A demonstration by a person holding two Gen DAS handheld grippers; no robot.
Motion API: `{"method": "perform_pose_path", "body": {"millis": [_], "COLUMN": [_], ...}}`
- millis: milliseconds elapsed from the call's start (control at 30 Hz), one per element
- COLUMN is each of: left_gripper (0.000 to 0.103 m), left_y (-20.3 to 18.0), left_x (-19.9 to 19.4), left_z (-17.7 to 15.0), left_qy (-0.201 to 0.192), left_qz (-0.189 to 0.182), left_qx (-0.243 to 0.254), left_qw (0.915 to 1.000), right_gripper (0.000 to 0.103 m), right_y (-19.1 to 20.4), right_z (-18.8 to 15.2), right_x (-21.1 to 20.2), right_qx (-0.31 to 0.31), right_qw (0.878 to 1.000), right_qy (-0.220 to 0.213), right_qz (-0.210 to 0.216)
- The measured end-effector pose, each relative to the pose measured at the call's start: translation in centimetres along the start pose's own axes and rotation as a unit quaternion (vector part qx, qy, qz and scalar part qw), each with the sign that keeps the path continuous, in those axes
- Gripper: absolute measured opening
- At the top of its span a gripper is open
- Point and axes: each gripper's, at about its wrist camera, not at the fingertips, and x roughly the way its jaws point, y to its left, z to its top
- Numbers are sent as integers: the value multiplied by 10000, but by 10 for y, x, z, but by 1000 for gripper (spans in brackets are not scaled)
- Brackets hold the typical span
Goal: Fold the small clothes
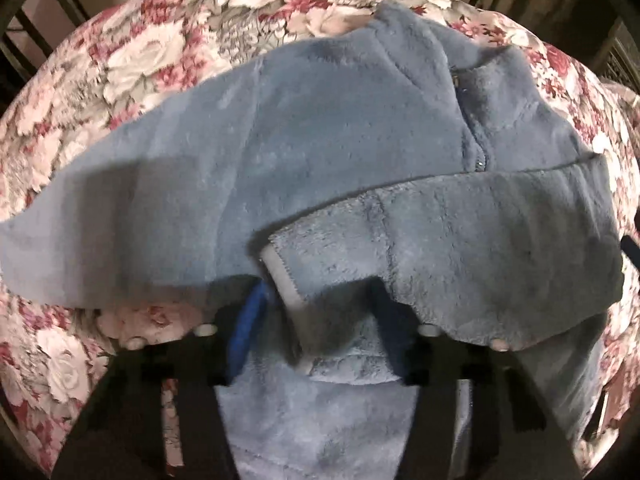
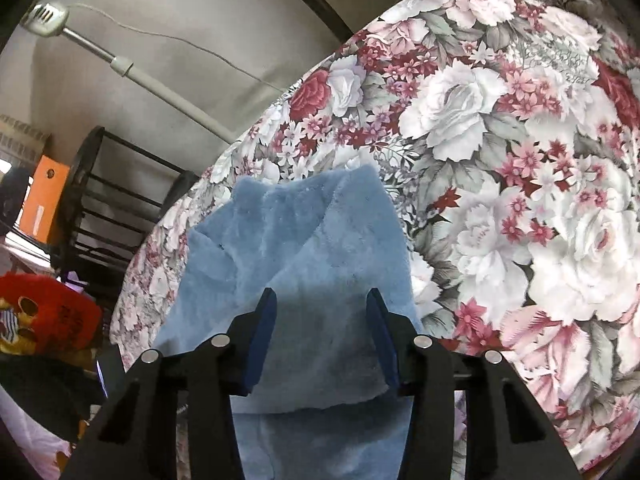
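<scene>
Left wrist view looked steeply down on a blue fleece jacket point(image 1: 328, 152) spread across a floral-covered surface point(image 1: 132, 64). The jacket's zipper point(image 1: 476, 140) ran down the far right part, and one sleeve point(image 1: 460, 248) lay folded over the body toward the left, its pale-edged cuff point(image 1: 288, 276) reaching in between the fingers of the left gripper point(image 1: 316, 320). The jaws stood partly spread around the cuff; the right finger was buried under fleece, so I could not tell whether the pads pressed on it. The jacket's left edge ended near the left border of the floral cover, while bare floral cloth stayed open along the far side. Dark metal bars point(image 1: 60, 4) showed beyond the cover's far rim.

In the right wrist view, the right gripper point(image 2: 322, 328) hung with its blue pads point(image 2: 266, 332) apart above a raised fold of the same jacket, fleece showing between them without a visible pinch. A wide stretch of floral cover lay free to the right. To the left the cover dropped off toward a black rack point(image 2: 108, 208), an orange box point(image 2: 46, 196) and a red item point(image 2: 48, 312).
</scene>
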Motion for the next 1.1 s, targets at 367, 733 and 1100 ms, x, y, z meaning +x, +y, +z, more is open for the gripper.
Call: {"method": "perform_pose_path", "body": {"millis": [367,733,1100], "left_gripper": [19,87,79], "left_y": [34,27,-1], "left_x": [2,-8,13], "left_z": [14,15,-4], "left_qy": [299,198,329], "left_qz": [-312,-901,-928], "left_qx": [-632,-633,-303], "left_qw": [9971,9937,9947], "right_gripper": [48,48,48], "right_y": [10,0,-3], "right_z": [-5,2,0], "right_x": [1,-3,-2], "right_qx": [-263,6,118], "right_qw": [9996,10000,9999], "right_qy": [-67,-25,2], "right_qz": [-67,73,100]}}
